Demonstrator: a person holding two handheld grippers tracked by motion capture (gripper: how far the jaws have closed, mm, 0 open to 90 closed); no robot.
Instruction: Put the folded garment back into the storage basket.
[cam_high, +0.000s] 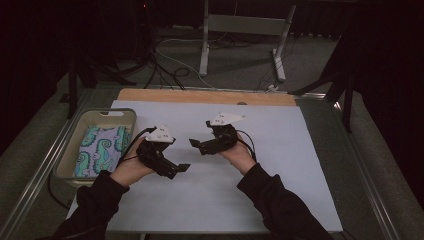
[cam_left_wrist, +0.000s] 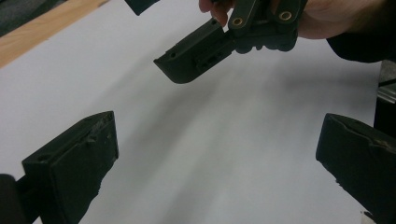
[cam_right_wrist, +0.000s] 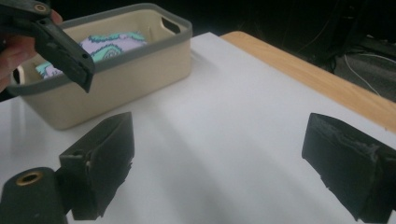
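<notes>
- Left claw (cam_high: 183, 167): held over the middle of the white bench (cam_high: 280, 150), jaws spread apart with nothing between them; it points toward the person's right, away from the bin.
- Right claw (cam_high: 195, 144): just across from the left one, jaws likewise apart and empty; it points toward the person's left, so the bin stands ahead of it in the right gripper view.
- Beige bin (cam_high: 131, 120): sits at the left edge of the bench, long axis running away from the person.
- Patterned cloth (cam_high: 102, 147): teal-and-lilac, lies flat inside the bin, below its grey rim.
- Key relation: the cloth lies to the left of both claws; the left hand (cam_high: 131, 167) is the nearer, close beside the bin's right wall, yet its claw faces the opposite way and would probably need turning before it could reach in.
</notes>
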